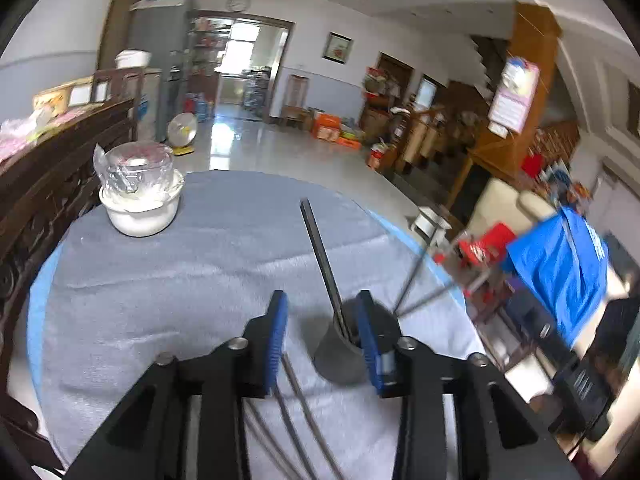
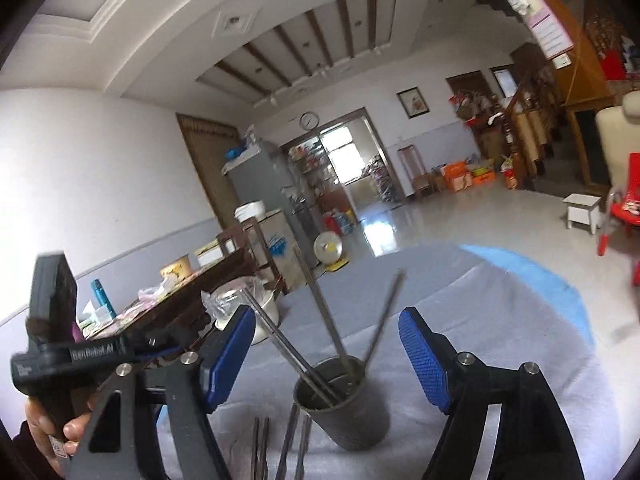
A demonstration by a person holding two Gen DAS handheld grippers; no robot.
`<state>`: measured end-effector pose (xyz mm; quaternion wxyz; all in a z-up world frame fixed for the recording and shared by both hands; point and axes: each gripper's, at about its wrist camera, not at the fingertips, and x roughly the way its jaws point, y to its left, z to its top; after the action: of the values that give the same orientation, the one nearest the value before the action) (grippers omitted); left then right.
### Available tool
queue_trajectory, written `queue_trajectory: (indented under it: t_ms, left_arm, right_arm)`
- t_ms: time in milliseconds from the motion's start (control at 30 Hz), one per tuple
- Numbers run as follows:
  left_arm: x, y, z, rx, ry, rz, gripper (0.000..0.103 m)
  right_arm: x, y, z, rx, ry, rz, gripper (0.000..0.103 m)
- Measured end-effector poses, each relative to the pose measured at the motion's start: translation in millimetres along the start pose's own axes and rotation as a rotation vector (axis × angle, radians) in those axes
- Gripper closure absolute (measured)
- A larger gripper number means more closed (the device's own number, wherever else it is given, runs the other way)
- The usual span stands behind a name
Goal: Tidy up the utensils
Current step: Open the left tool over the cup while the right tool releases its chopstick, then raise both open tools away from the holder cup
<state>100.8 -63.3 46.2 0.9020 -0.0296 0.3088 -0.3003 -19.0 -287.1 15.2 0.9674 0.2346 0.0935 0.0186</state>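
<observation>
A grey perforated metal utensil holder [image 2: 344,404] stands on the cloth-covered round table [image 2: 500,320]; several metal chopsticks [image 2: 320,312] lean in it. More chopsticks [image 2: 280,448] lie flat on the cloth in front of it. My right gripper [image 2: 326,360] is open and empty, its blue pads either side of the holder, slightly nearer. In the left wrist view the holder [image 1: 340,356] sits just left of the right pad, with one dark chopstick [image 1: 320,256] rising from it. My left gripper [image 1: 322,336] is open and empty above loose chopsticks [image 1: 296,408].
A white bowl under clear plastic wrap [image 1: 138,192] stands at the table's far left. A dark carved wooden bench [image 1: 48,184] runs along the left edge. The hand holding the left gripper [image 2: 60,360] shows at the right wrist view's left. A red chair [image 2: 624,200] stands beyond the table.
</observation>
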Motion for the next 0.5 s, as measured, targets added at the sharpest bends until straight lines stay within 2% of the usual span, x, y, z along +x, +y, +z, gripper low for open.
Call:
queue_trajectory:
  t_ms: [33, 100, 167, 333, 467, 500]
  left_arm:
    - [-5, -4, -4, 0.032, 0.004, 0.007, 0.055]
    - [-14, -12, -12, 0.084, 0.001, 0.007, 0.04]
    - [-21, -22, -19, 0.116, 0.011, 0.006, 0.031]
    - [-32, -51, -22, 0.2, 0.057, -0.013, 0.023]
    - [-49, -73, -26, 0.327, 0.007, -0.002, 0.011]
    - [-53, -79, -29, 0.353, -0.004, -0.005, 0.01]
  right_arm:
    - [-7, -1, 2, 0.01, 0.006, -0.007, 0.026]
    - [-18, -4, 5, 0.022, 0.027, -0.022, 0.026]
    - [-27, -9, 6, 0.039, 0.082, -0.047, 0.026]
    - [-59, -11, 9, 0.073, 0.154, -0.134, 0.026]
    - [-92, -6, 5, 0.083, 0.172, -0.21, 0.026]
    - [-98, -3, 5, 0.081, 0.176, -0.227, 0.026]
